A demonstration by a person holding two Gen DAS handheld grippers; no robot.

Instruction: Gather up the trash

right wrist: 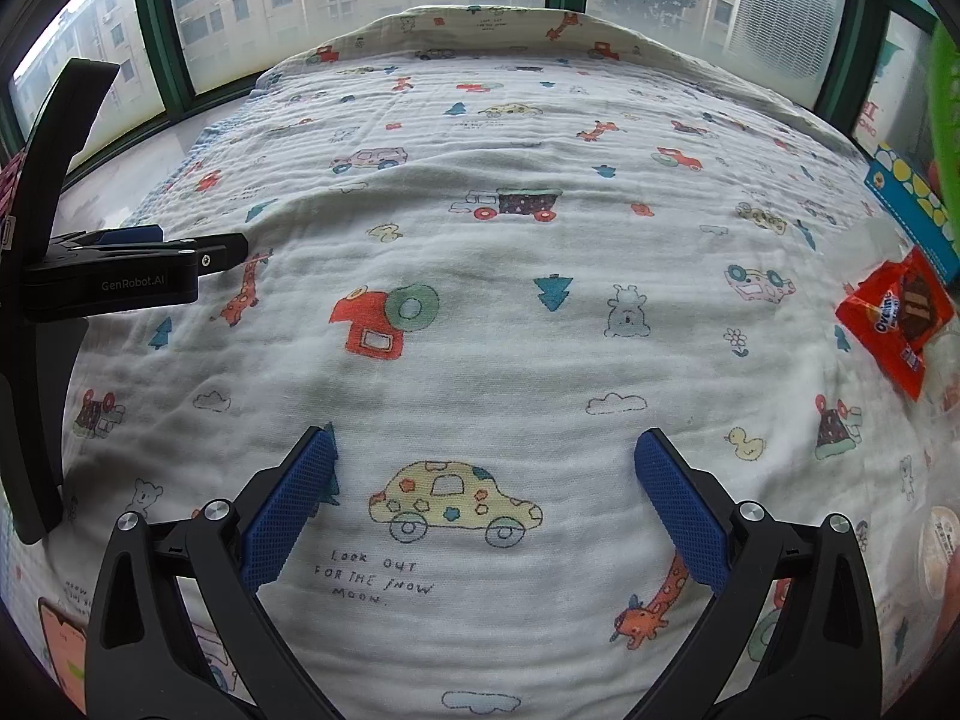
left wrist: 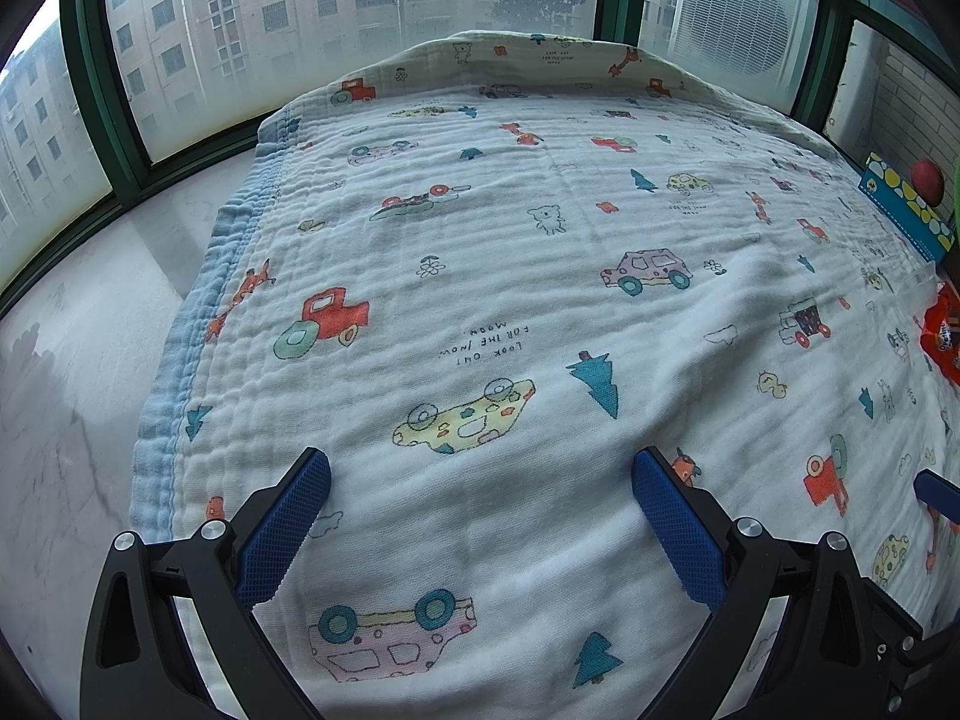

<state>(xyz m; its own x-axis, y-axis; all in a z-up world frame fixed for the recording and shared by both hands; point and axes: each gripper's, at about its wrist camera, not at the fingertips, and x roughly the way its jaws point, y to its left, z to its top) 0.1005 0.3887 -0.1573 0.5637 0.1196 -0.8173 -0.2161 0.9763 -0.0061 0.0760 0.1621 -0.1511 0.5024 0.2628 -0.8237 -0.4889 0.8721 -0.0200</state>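
Left gripper (left wrist: 480, 474): spread wide, empty, hovering low over the printed muslin blanket (left wrist: 480, 300); likely parked there since no trash lies beneath it.
Right gripper (right wrist: 485, 459): released too, nothing between the blue pads (right wrist: 288, 504); poised above the blanket, presumably awaiting a reach toward the wrapper.
Trash: red Ovaltine wrapper (right wrist: 900, 324), flat on the blanket near its right edge, well right of the right gripper.
Wrapper axis: long side diagonal, running from the blue patterned box (right wrist: 912, 210) down toward the near right corner; one corner pointing back at the box.
Box: just behind the wrapper, seemingly touching.
Other clutter: pale round lid-like item (right wrist: 939, 552) nearer than the wrapper, blurred; possibly trash, unclear.
Green basket (right wrist: 945, 120): far right, beyond the box; probable drop spot.
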